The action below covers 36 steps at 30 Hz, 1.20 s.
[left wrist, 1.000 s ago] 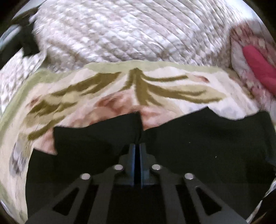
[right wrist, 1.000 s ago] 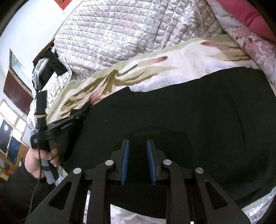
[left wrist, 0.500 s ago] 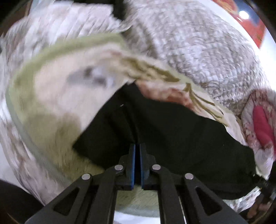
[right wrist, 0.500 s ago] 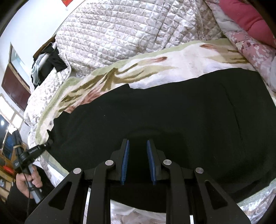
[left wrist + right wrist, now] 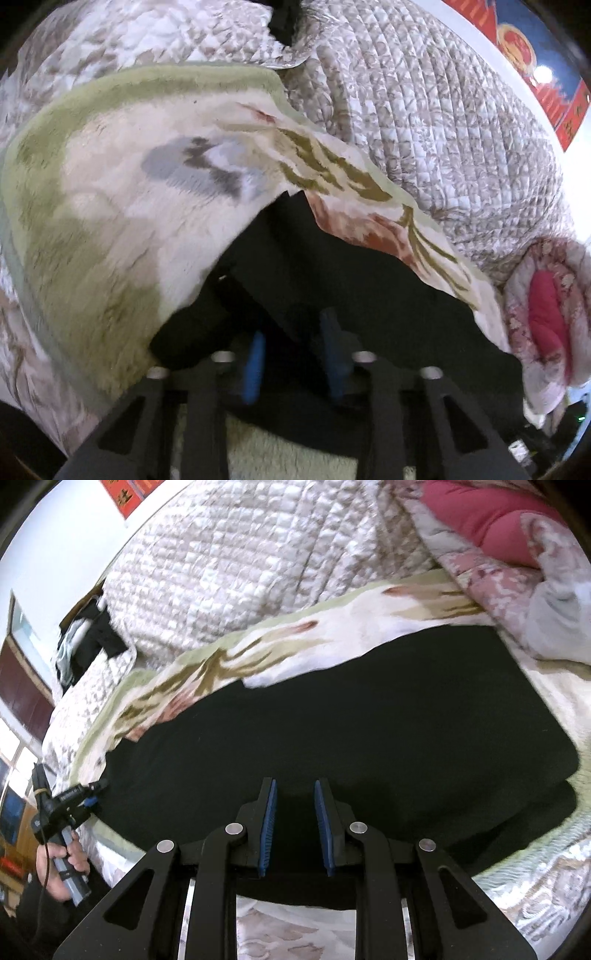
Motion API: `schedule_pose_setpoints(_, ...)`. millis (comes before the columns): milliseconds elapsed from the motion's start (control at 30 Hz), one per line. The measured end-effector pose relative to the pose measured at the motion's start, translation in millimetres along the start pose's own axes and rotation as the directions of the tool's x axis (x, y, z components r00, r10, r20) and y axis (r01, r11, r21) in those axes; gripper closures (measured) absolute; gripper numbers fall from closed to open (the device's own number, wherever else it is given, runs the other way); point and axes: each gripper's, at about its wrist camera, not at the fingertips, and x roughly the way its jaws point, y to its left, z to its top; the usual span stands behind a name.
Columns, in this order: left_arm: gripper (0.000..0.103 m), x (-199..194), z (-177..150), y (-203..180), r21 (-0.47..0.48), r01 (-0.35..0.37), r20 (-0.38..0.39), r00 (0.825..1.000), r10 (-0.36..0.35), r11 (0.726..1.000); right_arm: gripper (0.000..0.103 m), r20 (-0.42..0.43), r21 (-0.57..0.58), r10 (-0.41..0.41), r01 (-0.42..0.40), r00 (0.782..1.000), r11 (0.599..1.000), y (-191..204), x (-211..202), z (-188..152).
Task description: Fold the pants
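My left tongs (image 5: pixel 293 339) stand released, blue pads apart, over the end of the black fabric pants (image 5: pixel 369 295), nothing gripped between them. My right tongs (image 5: pixel 293 808) are also released, hovering above the same pants (image 5: pixel 351 720), which lie spread lengthwise across the cream plush blanket with green border and leaf pattern (image 5: pixel 332 627) on the bed. A quilted beige bedspread (image 5: pixel 258 565) rises behind it. At the right sits a pink floral quilt with red lining (image 5: pixel 491 535).
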Motion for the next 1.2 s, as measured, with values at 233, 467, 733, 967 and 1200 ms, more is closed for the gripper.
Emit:
schedule_pose_setpoints(233, 0.099, -30, -10, -2, 0.05, -0.047, 0.057, 0.997, 0.044, 0.998, 0.082, 0.116, 0.146, -0.124, 0.106, 0.985, 0.984, -33, -40, -16)
schedule_pose_setpoints(467, 0.099, -17, -14, 0, 0.054, -0.082, 0.008, 0.997, 0.082, 0.995, 0.081, 0.1, 0.351, -0.202, 0.156, 0.974, 0.923, -75, -49, -25)
schedule_pose_setpoints(733, 0.098, -16, -15, 1, 0.042, -0.072, -0.005, 0.997, 0.073, 0.996, 0.081, 0.093, 0.446, -0.213, 0.15, 0.973, 0.882, -91, -46, -19)
schedule_pose_setpoints(967, 0.098, -16, -14, 2, 0.044, -0.071, -0.005, 0.997, 0.072, 0.996, 0.081, 0.132, 0.492, -0.244, 0.15, 0.961, 0.858, -93, -57, -24)
schedule_pose_setpoints(1200, 0.098, -16, -14, 1, 0.044, -0.073, -0.005, 0.997, 0.073, 0.996, 0.04, 0.14, 0.534, -0.307, 0.189, 0.942, 0.824, -98, -64, -25)
